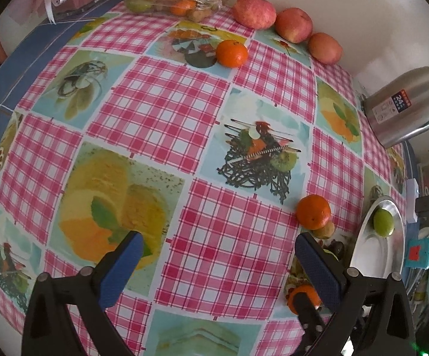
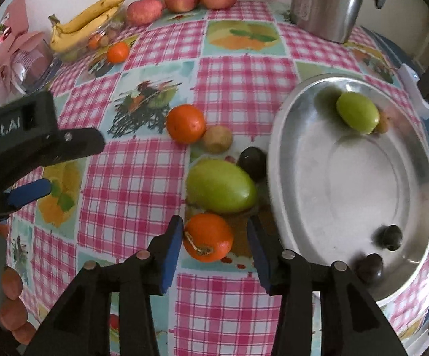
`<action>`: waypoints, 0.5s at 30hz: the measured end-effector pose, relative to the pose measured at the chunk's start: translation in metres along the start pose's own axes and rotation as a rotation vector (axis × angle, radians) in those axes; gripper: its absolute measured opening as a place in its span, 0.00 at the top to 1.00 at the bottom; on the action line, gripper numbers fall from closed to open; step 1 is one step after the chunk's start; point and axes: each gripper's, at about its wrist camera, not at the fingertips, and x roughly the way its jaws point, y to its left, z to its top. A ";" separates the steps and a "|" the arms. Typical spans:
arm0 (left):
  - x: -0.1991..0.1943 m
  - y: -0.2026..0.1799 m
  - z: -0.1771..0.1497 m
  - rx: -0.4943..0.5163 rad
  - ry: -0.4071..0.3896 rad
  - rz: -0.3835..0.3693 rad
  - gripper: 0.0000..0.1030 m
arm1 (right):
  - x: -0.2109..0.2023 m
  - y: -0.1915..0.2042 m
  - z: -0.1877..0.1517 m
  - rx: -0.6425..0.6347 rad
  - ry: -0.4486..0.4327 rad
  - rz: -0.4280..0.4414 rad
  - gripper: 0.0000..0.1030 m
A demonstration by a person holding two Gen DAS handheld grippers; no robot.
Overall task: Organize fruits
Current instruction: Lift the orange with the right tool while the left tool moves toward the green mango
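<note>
Right hand-held gripper [image 2: 214, 237] straddles tangerine [image 2: 208, 237], untouched

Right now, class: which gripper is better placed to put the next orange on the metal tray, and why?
The right gripper: its open jaws already straddle the stemmed orange, beside the metal tray. The left gripper hangs open above bare tablecloth.

Pink-checked tablecloth [image 2: 238, 68] — orange tangerine [image 2: 208, 241], green mango [image 2: 221, 186].
</note>
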 end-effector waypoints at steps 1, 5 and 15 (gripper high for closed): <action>0.001 0.000 0.000 0.000 0.002 -0.001 0.00 | 0.001 0.001 0.000 -0.004 0.006 0.003 0.56; 0.002 -0.001 0.000 0.002 0.005 0.001 0.00 | 0.010 0.008 -0.001 -0.031 0.029 -0.021 0.56; 0.003 0.001 0.000 -0.013 0.005 -0.004 0.00 | -0.008 0.006 0.001 -0.018 -0.051 0.039 0.63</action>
